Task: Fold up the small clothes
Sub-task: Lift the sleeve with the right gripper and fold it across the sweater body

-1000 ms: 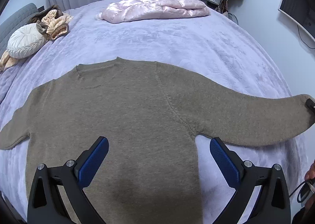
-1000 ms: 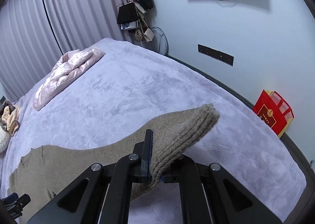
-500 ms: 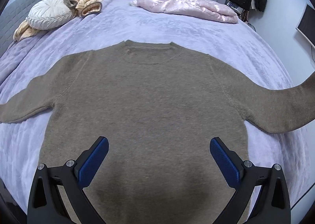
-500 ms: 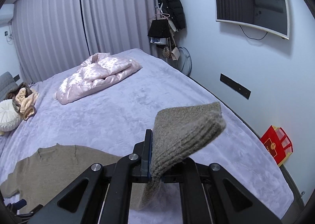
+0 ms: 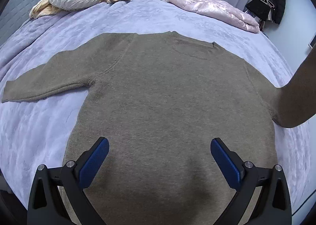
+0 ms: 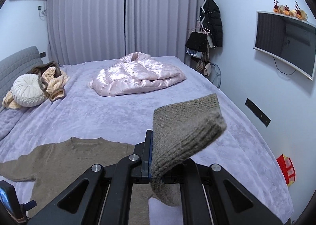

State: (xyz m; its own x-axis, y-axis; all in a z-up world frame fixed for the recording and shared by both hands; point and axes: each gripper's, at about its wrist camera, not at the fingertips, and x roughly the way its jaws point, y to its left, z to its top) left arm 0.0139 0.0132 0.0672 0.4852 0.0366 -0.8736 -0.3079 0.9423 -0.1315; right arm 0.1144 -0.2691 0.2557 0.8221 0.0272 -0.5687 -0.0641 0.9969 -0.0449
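Sweater (image 5: 167,102) lay flat on the bed (image 5: 138,19), chest up, collar toward 12 o'clock and hem toward 6 in the left wrist view. Long axis of the body ran 6 to 12; sleeves reached out across it, toward 9 and 3. Left sleeve (image 5: 45,84) rested flat on the bed at 9 o'clock. Right sleeve (image 5: 292,102) rose off the bed at 3 o'clock and left the picture at the rim.

Right claw (image 6: 156,167) was pinched narrow on the ribbed cuff (image 6: 185,126) of that sleeve, held clear above the bed, the rest of the knit trailing down below the jaws. From this claw, sweater body sat at 8 o'clock, low in the right wrist view, so the coming fold looked to run that way, cuff carried inward across the chest.

Left claw (image 5: 160,157) hung wide and empty over the lower middle of the body, blue pads (image 5: 94,163) apart, touching nothing that could be told. Nearer to the hem and the left sleeve than the right one was; probably placed to pin or take that side afterwards.
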